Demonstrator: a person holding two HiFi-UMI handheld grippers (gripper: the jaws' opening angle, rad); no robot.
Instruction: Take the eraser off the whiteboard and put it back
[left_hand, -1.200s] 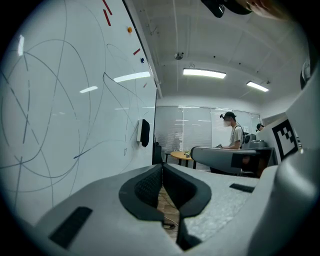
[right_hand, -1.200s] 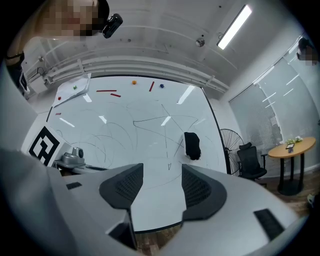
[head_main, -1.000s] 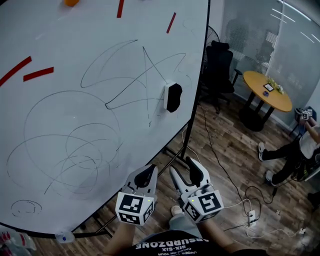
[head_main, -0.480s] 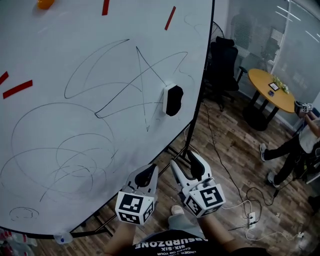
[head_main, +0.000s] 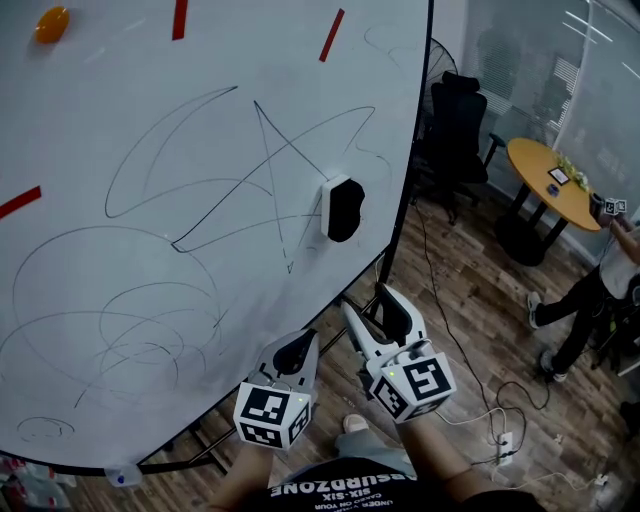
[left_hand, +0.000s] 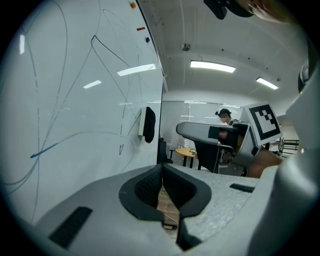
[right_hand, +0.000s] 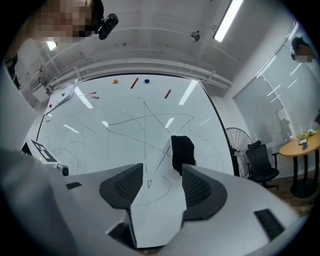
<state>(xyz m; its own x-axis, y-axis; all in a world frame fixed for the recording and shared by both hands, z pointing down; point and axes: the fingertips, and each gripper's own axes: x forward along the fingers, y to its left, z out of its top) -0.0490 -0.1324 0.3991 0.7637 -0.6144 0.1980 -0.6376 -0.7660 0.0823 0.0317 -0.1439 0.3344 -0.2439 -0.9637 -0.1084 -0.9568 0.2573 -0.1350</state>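
Black-and-white rectangular eraser (head_main: 343, 209) stuck on the scribbled whiteboard (head_main: 150, 250), near its right edge. Low in front of the body, side by side: grey left gripper (head_main: 292, 352), jaws pressed together, empty; grey right gripper (head_main: 375, 312), jaws spread, empty, pointing toward the eraser, well apart.

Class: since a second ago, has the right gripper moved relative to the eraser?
Yes. In the head view the right gripper has come nearer the eraser on the whiteboard.

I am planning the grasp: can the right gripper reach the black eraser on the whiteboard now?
Probably yes: the right gripper points at the black eraser stuck on the white whiteboard, jaws open and empty, nothing in the way.
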